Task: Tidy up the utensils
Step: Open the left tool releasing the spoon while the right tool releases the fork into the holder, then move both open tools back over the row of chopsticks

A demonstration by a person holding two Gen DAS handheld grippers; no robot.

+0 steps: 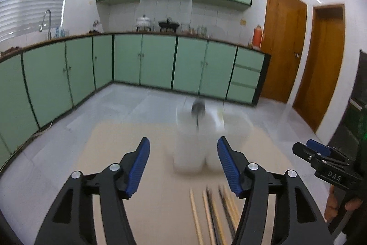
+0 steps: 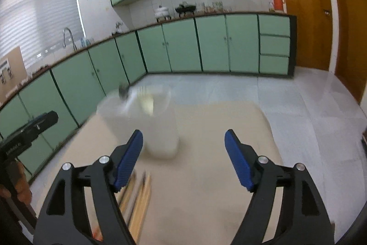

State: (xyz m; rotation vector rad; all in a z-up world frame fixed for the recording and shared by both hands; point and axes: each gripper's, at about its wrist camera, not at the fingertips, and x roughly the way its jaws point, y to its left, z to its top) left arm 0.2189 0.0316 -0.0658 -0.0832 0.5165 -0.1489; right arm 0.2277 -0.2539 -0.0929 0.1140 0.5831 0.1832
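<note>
A translucent white utensil holder with compartments stands on the beige table; a metal spoon stands in it, bowl up. Several wooden and dark chopsticks lie on the table in front of the holder. My left gripper is open and empty above the table, the chopsticks just below its right finger. My right gripper is open and empty; the holder is ahead to its left and the chopsticks lie under its left finger. Both views are blurred. The right gripper also shows in the left wrist view.
The table's far edge drops to a grey tiled floor. Green kitchen cabinets line the far wall, with wooden doors at right. The left gripper body shows at the left of the right wrist view.
</note>
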